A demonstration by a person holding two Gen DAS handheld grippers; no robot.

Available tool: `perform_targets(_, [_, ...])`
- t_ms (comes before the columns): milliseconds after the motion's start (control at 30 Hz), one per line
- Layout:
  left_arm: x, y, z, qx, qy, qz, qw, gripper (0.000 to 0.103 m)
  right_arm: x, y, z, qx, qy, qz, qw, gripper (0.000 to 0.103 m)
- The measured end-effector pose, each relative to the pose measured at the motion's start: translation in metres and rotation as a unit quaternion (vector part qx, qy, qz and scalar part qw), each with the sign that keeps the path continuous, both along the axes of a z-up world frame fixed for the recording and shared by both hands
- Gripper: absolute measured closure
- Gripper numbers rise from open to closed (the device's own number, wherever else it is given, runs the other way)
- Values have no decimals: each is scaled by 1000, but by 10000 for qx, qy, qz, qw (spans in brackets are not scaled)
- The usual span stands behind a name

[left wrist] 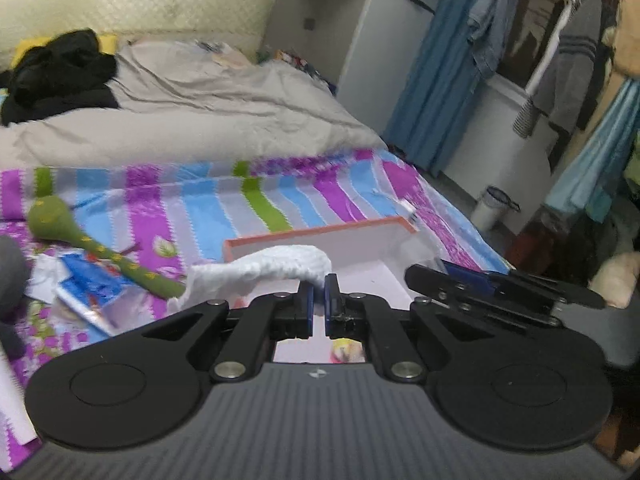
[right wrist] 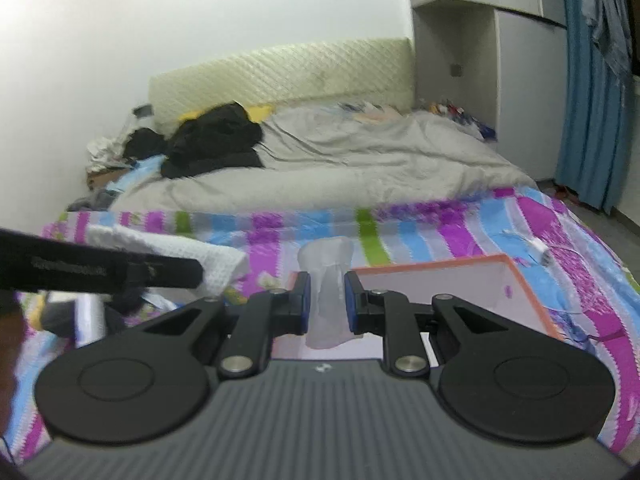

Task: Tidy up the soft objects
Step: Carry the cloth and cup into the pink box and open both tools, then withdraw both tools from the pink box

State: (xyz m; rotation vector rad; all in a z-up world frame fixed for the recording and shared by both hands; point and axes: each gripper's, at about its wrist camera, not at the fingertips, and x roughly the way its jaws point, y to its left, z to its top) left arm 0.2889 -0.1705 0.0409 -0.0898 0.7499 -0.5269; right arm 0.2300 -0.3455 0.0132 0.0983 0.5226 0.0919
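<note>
We see the bed (right wrist: 320,168) stretching ahead of both tools, its striped sheet (right wrist: 440,236) just beyond their tips and the orange-rimmed box (right wrist: 532,300) under and ahead of the right tool. The left tool (left wrist: 319,294) is pinched nearly closed on a white knitted cloth (left wrist: 272,266) that trails off to its left, beside the green stuffed toy (left wrist: 92,240). The right tool (right wrist: 326,300) clamps a pale translucent soft piece (right wrist: 326,280) upright between its narrow fingers.
</note>
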Motion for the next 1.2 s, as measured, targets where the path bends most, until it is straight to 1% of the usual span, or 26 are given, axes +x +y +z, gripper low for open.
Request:
perform_targets(100, [16,-23,-11,260,74,-101,9996,97,16,-24,-15,49,264,-141,9995,82])
perform_targets(200, [32,-43,-27,356,300,-231,9987,97,29,-42,-31,66,548,-233,9982,82])
perform_targets(300, [45,-60,-47,565,461,-279,9969,97,39,-57,-49,-5,872,-301,9957,82])
perform_targets(433, [64,-73,-78,580,860,-338,9940,97,48,-68,-71,-34,1324,-285,9908,81])
perform_targets(500, [71,-79,-91,628,1030,-352,9921,97,48,-73,-82,-38,1499,-266,9883,79])
perform_targets(600, [76,-87,-105,743,1183,-363,9895,97,49,-82,-96,110,1723,-281,9846,79])
perform_targets(667, [78,-93,-112,786,1243,-406,9883,96,48,-86,-100,132,1762,-288,9838,78])
perform_targets(700, [80,-96,-114,801,1274,-398,9878,95,48,-87,-102,134,1770,-291,9837,75])
perform_targets(767, [81,-99,-117,874,1282,-375,9872,90,47,-90,-106,219,1817,-273,9827,74])
perform_targets(800, [81,-100,-118,911,1228,-379,9875,79,47,-92,-107,253,1824,-253,9826,74])
perform_targets(833, [81,-101,-118,926,1195,-372,9878,62,46,-93,-108,236,1809,-242,9829,73])
perform_targets(867, [80,-100,-118,910,1178,-340,9883,57,45,-93,-108,198,1766,-246,9838,69])
perform_targets(900, [79,-98,-118,869,1142,-308,9892,55,42,-94,-108,161,1725,-271,9845,64])
perform_targets(933, [78,-97,-117,844,1086,-305,9900,55,41,-95,-107,173,1700,-282,9849,64])
perform_targets(1033, [75,-94,-113,847,926,-278,9917,55,37,-100,-103,286,1595,-296,9863,64])
perform_targets(1100, [71,-90,-108,780,851,-247,9930,55,34,-101,-99,239,1500,-335,9878,64])
perform_targets(1200, [59,-85,-99,778,587,-232,9950,55,26,-101,-90,247,1293,-363,9906,64])
